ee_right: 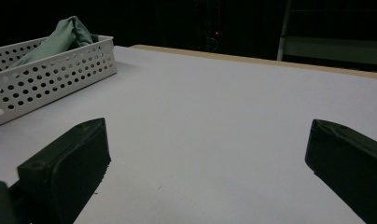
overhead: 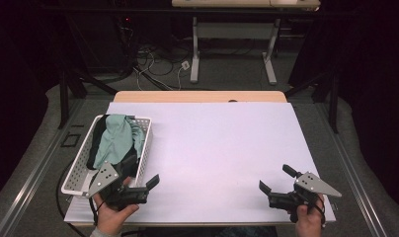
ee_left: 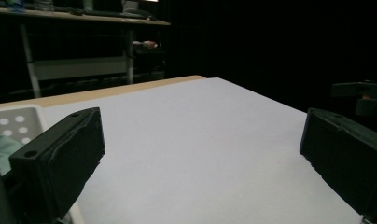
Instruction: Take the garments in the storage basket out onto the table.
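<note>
The left hand-held gripper [overhead: 141,172] sits low over the white surface [overhead: 217,148], held by the person's left hand [overhead: 111,212]. Its two black jaws are wide apart and hold nothing. Just beside this hand-held gripper, on its outer side, is a white basket [overhead: 144,148] with lots of little holes. The basket touches the surface. Inside it lies a soft green cloth [overhead: 116,138], bunched up, with something dark under it, maybe another cloth, but it is hard to tell.

The right hand-held gripper [overhead: 275,179] is well apart from the left one, near the other front corner of the surface. The right hand [overhead: 308,219] holds it. Its jaws are wide apart too, with nothing between them. From the right hand-held gripper view, the basket [ee_right: 51,74] is far off to the left, and the green cloth [ee_right: 60,37] pokes up over its rim.
</note>
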Tool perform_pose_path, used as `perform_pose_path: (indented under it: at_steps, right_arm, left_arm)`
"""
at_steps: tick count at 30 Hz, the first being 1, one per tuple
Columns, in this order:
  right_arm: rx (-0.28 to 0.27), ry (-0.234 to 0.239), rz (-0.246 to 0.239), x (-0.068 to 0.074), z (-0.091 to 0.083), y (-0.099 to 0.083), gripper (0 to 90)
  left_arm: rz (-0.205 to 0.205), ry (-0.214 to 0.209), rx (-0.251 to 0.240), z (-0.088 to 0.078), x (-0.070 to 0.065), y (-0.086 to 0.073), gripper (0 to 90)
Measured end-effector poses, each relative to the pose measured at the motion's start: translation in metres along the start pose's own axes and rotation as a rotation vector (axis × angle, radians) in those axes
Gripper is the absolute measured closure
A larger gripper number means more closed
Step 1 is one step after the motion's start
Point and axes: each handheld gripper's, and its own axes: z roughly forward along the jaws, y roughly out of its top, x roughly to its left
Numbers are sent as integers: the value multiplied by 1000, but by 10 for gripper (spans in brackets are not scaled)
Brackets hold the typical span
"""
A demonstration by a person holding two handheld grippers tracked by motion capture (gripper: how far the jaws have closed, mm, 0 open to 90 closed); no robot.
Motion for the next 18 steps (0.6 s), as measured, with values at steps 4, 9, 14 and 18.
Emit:
perform_pose_path:
  at_steps: [4, 9, 14, 18]
  right_arm:
    - [-1, 0, -10, 1, 1, 0, 0]
    - [-9, -7, 5, -1, 5, 1, 0]
    - [3, -1, 0, -1, 10, 1, 0]
    - [0, 3, 2, 0, 11, 1, 0]
  left_arm:
    - [12, 38, 19, -7, 6, 4, 0]
    - [-8, 50, 33, -14, 10, 10, 1]
    - [-16, 80, 45, -18, 12, 15, 3]
    - [-29, 100, 35, -21, 16, 20, 3]
